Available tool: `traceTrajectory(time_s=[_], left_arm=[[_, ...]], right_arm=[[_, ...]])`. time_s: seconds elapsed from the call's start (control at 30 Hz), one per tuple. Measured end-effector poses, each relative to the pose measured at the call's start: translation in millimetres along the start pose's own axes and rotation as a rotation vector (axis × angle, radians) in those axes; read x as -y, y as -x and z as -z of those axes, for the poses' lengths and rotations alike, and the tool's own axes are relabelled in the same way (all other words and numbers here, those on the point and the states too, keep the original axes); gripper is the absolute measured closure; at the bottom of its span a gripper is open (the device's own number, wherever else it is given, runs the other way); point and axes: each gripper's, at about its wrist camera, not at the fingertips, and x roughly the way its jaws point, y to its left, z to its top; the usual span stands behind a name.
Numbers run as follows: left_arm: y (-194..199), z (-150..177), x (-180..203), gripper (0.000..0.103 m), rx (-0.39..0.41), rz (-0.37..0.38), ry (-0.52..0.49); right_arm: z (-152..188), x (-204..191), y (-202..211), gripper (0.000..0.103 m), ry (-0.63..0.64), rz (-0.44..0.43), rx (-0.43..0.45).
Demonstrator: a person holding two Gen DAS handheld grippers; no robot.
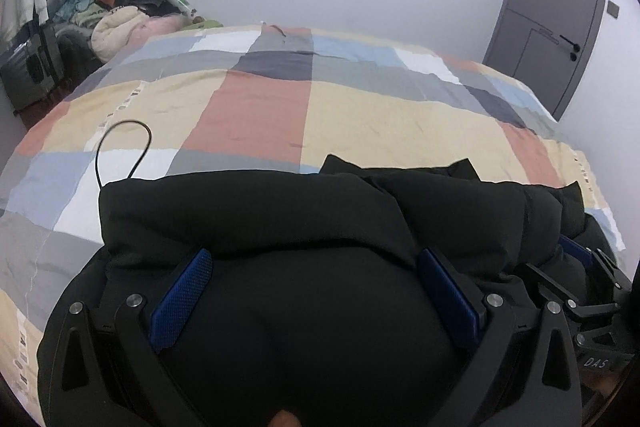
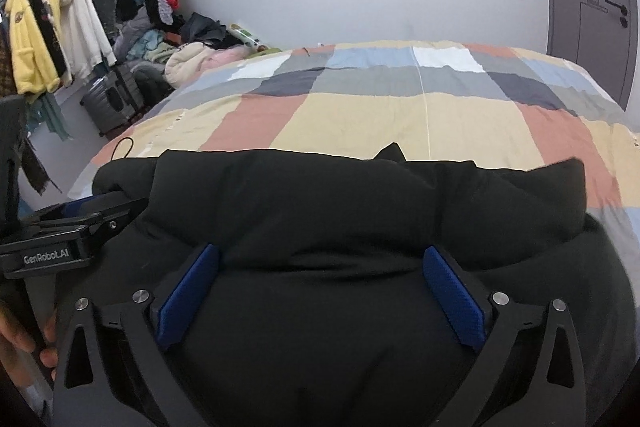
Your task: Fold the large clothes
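Note:
A bulky black padded garment [image 1: 256, 211] [image 2: 360, 195] lies folded over on the near part of a bed with a checked quilt [image 1: 360, 115] [image 2: 400, 107]. My left gripper [image 1: 315, 259] stands open, wide, with its blue pads [image 1: 184, 295] low over the garment's near fold and black cloth bulging between them. My right gripper [image 2: 320, 255] is open just as wide over the same fold further right, blue pads [image 2: 452, 299] apart. Each gripper shows at the edge of the other's view: the right gripper [image 1: 580, 267], and the left gripper [image 2: 80, 219], which a hand [image 2: 16, 339] holds.
A black cord loop [image 1: 124, 147] lies on the quilt left of the garment. Beyond the bed's far left corner are a clothes pile [image 1: 116, 23], a dark suitcase [image 2: 112, 99] and a rack of hanging clothes [image 2: 48, 27]. A grey door [image 1: 552, 27] is at the right.

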Motion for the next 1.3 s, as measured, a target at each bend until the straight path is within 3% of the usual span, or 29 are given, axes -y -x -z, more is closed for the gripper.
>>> traceTrajectory(time_s=[0.23,0.4,0.57,0.73,0.9,1.1,1.3], left_arm=[[-13,-6,-2,0.000,-0.013,-0.007,0.001],[16,11,-13,0.000,0.013,0.029,0.017],[53,26,-41,0.000,0.074,0.051,0.043],[62,27,-67,0.000,0.103,-0.049,0.021],[35,35,-81,0.000,0.028,-0.044,0.031],[25,42,-72,0.000,0.005,-0.095,-0.038],[14,45,-76,0.000,-0.026,-0.057,-0.014]], right_arm=[[-4,4,-12,0.000,-0.010,-0.007,-0.010],[4,9,18,0.000,-0.007,-0.046,0.013],[8,25,56,0.000,0.030,-0.005,0.058],[8,57,75,0.000,-0.018,0.032,0.074],[4,78,63,0.000,-0.030,0.058,0.061],[16,77,33,0.000,0.023,0.078,-0.014],[26,77,23,0.000,0.029,0.079,-0.008]])
